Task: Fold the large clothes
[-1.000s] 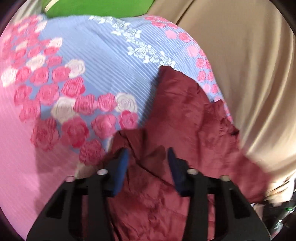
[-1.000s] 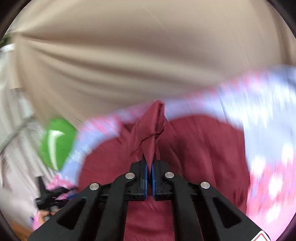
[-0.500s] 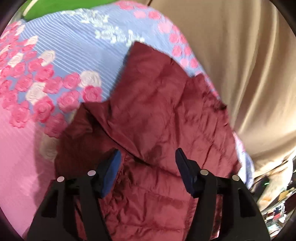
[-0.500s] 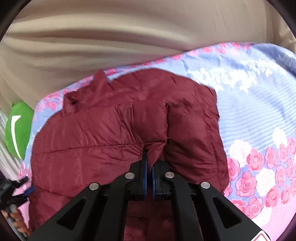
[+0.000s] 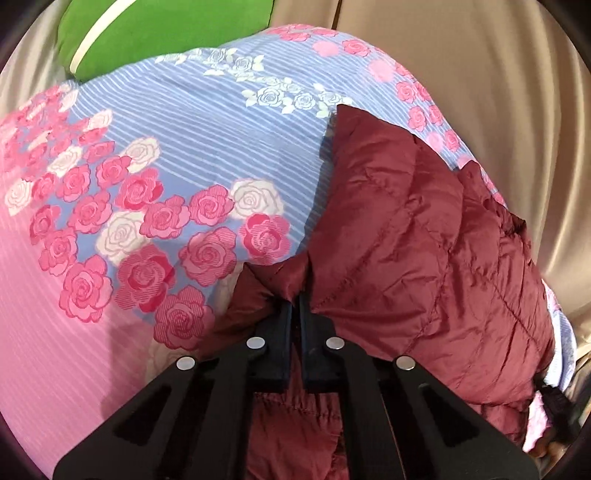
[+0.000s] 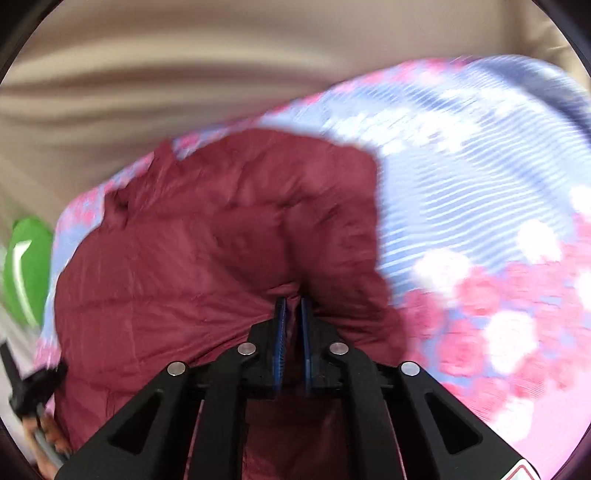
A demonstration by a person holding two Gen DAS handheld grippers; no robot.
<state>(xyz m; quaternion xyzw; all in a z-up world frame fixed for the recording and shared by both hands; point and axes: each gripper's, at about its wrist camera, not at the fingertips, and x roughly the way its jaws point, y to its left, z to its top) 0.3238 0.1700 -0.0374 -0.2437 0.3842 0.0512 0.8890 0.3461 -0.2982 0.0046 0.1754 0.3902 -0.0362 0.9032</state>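
A dark red quilted jacket [image 5: 424,251] lies folded over on a bed with a blue and pink rose-print cover [image 5: 177,155]. My left gripper [image 5: 295,299] is shut on a fold of the jacket's near edge, at the jacket's left side. In the right wrist view the jacket [image 6: 207,251] fills the middle, blurred by motion. My right gripper [image 6: 293,306] is shut on a pinch of the jacket's near edge, with a narrow slit between the blue pads. The other gripper [image 6: 33,384] shows at the far left of that view.
A green pillow [image 5: 162,33] lies at the head of the bed; it also shows in the right wrist view [image 6: 26,266]. Beige curtains [image 5: 498,92] hang close along the bed's far side. The rose cover [image 6: 480,206] spreads bare to the right of the jacket.
My left gripper was open over the jacket and has shut on its edge. My right gripper stays shut on the jacket; its view has shifted and turned blurry.
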